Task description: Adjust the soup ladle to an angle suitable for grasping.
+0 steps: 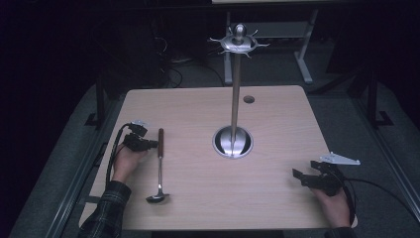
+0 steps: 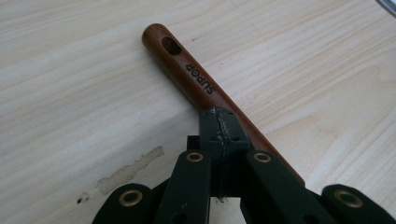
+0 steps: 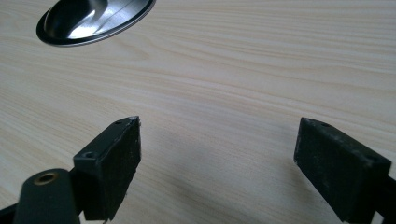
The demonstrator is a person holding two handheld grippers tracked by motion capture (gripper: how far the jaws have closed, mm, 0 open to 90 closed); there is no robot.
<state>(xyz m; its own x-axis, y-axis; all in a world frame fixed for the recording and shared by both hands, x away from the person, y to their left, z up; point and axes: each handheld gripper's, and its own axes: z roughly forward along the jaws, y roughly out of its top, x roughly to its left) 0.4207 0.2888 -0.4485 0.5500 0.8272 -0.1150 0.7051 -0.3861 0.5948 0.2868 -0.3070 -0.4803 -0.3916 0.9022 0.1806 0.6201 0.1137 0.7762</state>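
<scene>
A ladle with a brown wooden handle and a steel bowl lies on the table's left side, handle pointing away from me. My left gripper is at the handle from the left. Its jaws are pressed together pad to pad, and the tip sits over the handle with nothing between the pads. Whether the tip touches the wood I cannot tell. My right gripper rests near the front right corner. Its jaws stand wide open over bare wood.
A tall steel utensil stand with a ring of hooks at its top rises from a round base at the table's middle; the base's rim is ahead of my right gripper. A small round hole is in the table behind it.
</scene>
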